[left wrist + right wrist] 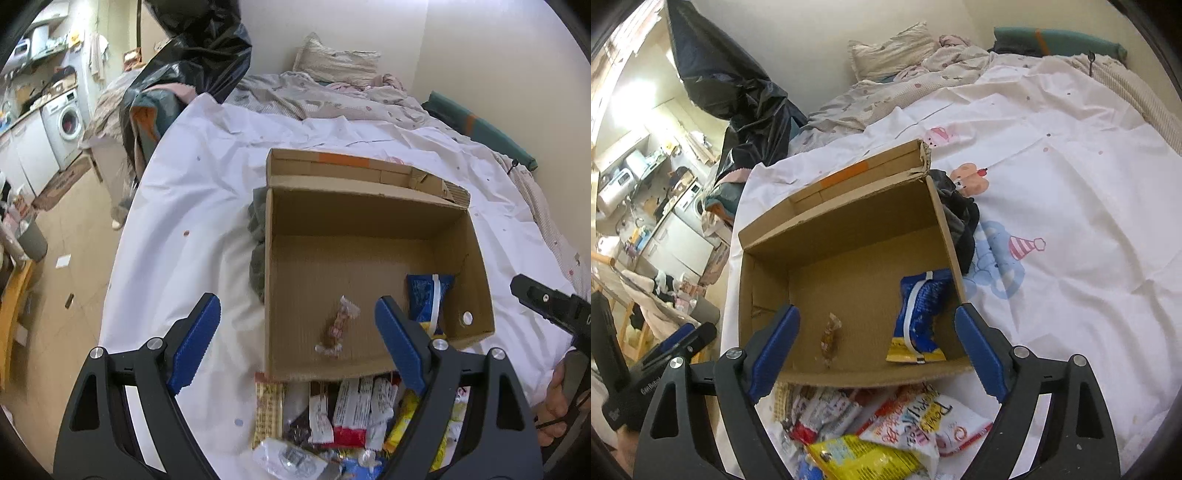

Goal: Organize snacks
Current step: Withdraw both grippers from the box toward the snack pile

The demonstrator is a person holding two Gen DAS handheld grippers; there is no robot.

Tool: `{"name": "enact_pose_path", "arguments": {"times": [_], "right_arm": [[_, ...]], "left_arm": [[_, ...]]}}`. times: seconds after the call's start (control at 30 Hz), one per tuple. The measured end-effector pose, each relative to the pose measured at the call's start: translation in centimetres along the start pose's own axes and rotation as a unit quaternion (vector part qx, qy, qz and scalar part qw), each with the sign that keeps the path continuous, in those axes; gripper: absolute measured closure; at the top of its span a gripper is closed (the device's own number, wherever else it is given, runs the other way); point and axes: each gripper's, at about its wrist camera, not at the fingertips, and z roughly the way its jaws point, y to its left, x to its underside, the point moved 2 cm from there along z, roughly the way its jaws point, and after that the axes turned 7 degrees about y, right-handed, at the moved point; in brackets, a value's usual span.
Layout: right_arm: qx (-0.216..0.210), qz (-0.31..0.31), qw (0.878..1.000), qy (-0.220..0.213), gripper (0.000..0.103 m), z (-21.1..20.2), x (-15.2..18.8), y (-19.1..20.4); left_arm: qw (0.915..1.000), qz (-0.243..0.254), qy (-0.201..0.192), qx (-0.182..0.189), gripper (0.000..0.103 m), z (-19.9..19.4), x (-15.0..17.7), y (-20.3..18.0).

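Note:
An open cardboard box [354,218] [849,218] sits on the bed. Inside lie a small wrapped candy [338,326] [830,334] and a blue and yellow snack bag [428,299] [921,317]. A pile of snack packets [340,417] [879,432] lies on the sheet just in front of the box. My left gripper [297,339] is open and empty, above the box's near left corner. My right gripper [877,350] is open and empty, above the box's near wall. The right gripper's tip also shows in the left wrist view [546,299].
The white sheet [207,206] [1071,206] covers the bed. Dark clothing [256,240] [960,218] lies against the box's side. A black plastic bag [199,48] hangs at the bed's far left. A pillow [894,51] lies at the head. A washing machine [64,125] stands beyond.

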Motion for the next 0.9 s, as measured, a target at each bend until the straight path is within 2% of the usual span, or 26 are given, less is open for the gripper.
{"name": "enact_pose_path", "arguments": {"times": [0.33, 0.53, 0.73, 0.9], "right_arm": [[0.006, 0.021, 1.0, 0.01, 0.015, -1.6, 2.6, -1.5], [0.018, 0.032, 0.999, 0.018, 0.015, -2.8, 4.1, -2.8], [0.016, 0.066, 0.997, 0.042, 0.015, -2.8, 5.6, -4.3], [-0.003, 0.111, 0.991, 0.072, 0.015, -1.9, 6.6, -5.3]], "left_arm": [[0.9998, -0.012, 0.013, -0.009, 0.02, -1.3, 2.4, 1.1], [0.9989, -0.015, 0.031, -0.032, 0.02, -1.6, 3.7, 1.4], [0.9973, -0.02, 0.064, -0.028, 0.02, -1.0, 4.7, 1.9], [0.9939, -0.031, 0.103, -0.026, 0.02, 0.4, 5.5, 2.8]]}}
